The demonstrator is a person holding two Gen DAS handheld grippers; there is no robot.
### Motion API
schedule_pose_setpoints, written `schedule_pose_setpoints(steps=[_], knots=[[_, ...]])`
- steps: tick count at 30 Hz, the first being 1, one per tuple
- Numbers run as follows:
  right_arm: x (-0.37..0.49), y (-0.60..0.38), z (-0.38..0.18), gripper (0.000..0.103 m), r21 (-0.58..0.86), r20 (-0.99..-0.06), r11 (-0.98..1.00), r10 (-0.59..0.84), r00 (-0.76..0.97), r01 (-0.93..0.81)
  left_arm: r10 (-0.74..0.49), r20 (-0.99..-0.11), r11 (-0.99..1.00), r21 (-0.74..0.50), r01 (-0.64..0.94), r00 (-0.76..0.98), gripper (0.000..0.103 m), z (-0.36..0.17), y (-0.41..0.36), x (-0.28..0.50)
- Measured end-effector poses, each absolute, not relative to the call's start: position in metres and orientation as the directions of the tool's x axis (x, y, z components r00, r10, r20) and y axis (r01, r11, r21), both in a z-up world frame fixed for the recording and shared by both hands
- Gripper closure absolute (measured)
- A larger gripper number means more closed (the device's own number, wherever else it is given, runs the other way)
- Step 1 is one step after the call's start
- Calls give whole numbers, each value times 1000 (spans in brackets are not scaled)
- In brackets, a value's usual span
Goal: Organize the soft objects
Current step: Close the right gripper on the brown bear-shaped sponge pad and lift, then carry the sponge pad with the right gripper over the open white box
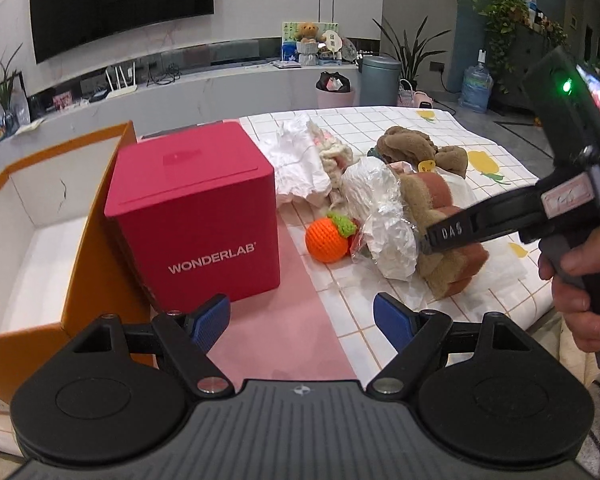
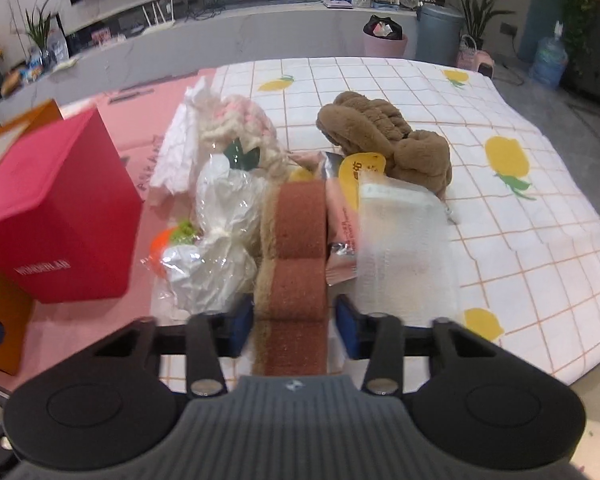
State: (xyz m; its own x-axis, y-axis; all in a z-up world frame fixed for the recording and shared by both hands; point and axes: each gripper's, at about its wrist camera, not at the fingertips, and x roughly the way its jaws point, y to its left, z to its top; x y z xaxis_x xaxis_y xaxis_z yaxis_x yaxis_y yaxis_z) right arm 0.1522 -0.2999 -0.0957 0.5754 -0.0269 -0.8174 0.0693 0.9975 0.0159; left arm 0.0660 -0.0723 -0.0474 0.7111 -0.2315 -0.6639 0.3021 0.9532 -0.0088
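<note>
A pile of soft things lies on the checked cloth (image 1: 380,304): a brown and tan plush strip (image 2: 296,264), a brown fuzzy toy (image 2: 384,140), a cream and pink knit piece (image 2: 236,128), plastic-wrapped white items (image 2: 220,236) and an orange crocheted ball (image 1: 326,242). My right gripper (image 2: 294,322) has its blue pads on both sides of the plush strip (image 1: 440,240), touching it. My left gripper (image 1: 300,320) is open and empty above the pink mat, short of the ball.
A red WONDERLAB box (image 1: 196,216) stands left of the pile. An open orange cardboard box (image 1: 40,240) with a white inside sits at the far left. White crumpled paper (image 1: 292,168) lies behind the pile. The table edge is at the right.
</note>
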Motion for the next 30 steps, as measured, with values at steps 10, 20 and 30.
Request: schedule_pose_setpoints(steps=[10,20,30], knots=[[86,-336,-39,71,181,-670,965,-19,742,188,-214,-671,958,-3,285,710,8,-55,-69,60],[84,-411,-54,71,136,-756,820,-277,593,556,-288,-626,918,34,395,725,8,-61,-94,40],[68,-448,-77,71,273,-804,717,-196,561,642,-593,-544,744,-89,662,594,8,-62,-161,33]])
